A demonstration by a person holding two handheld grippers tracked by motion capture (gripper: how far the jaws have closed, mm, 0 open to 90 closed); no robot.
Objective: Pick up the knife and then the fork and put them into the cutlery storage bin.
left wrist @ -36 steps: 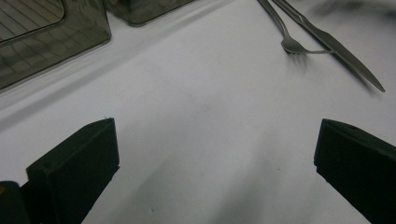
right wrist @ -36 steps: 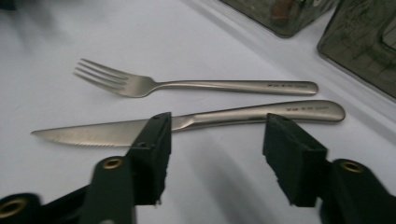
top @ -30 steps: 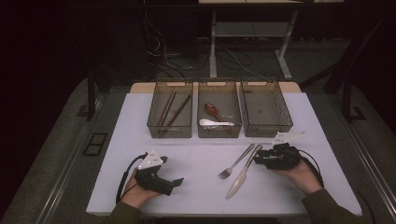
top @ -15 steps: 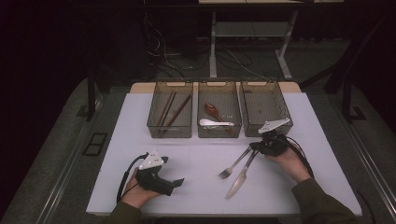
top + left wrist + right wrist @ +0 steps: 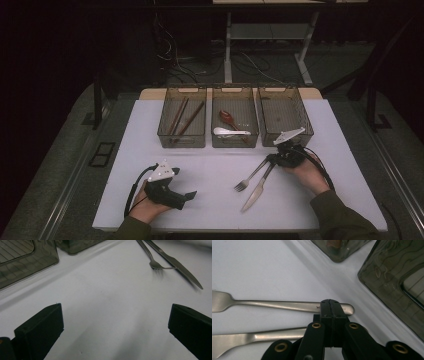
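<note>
The right gripper (image 5: 331, 305), jaws pressed fully together, is resting on the handle end of the fork (image 5: 274, 304) with nothing visibly pinched, beside the knife (image 5: 259, 336); the fork looks light, rigid and slippery, best pinched mid-handle.

The high view looks forward and down from above the person's side, taking in the whole white desk (image 5: 215, 165) from well back. The left gripper view rides low on the left tongs (image 5: 115, 332), facing across bare desk toward the fork (image 5: 152, 262) and knife (image 5: 180, 267) far ahead of them. The right gripper view sits very close over the right tongs (image 5: 331, 307), with the same fork (image 5: 282, 304) and knife (image 5: 262, 336) just beside their tips.
</note>
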